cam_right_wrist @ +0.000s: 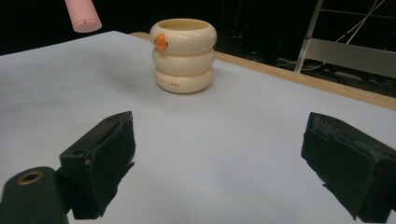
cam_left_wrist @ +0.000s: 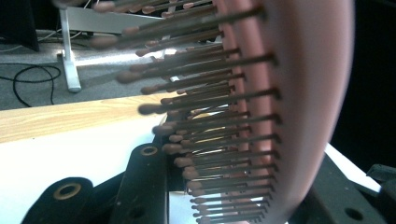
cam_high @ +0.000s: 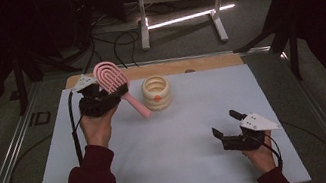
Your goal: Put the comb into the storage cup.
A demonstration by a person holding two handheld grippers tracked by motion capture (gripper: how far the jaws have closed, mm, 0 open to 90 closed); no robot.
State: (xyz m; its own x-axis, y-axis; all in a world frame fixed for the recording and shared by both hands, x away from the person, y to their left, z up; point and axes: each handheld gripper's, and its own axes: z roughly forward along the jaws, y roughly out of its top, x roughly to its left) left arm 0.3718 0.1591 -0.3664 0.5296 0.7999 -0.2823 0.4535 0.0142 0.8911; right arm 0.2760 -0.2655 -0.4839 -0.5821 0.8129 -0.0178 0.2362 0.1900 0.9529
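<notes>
Two tongs work over the counter [cam_high: 161,147]: the left tongs [cam_high: 101,96] are clamped on the pink hairbrush [cam_high: 116,82], held above the surface beside the cream ringed cup [cam_high: 156,92]. Their jaws hide part of the brush head. The right tongs [cam_high: 228,128] stand wide with nothing between them, near the front right; in the right gripper view the brush handle is cut off by the top edge.

High view overhead, gripper views close, sharing cream holder [cam_high: 156,92]
</notes>
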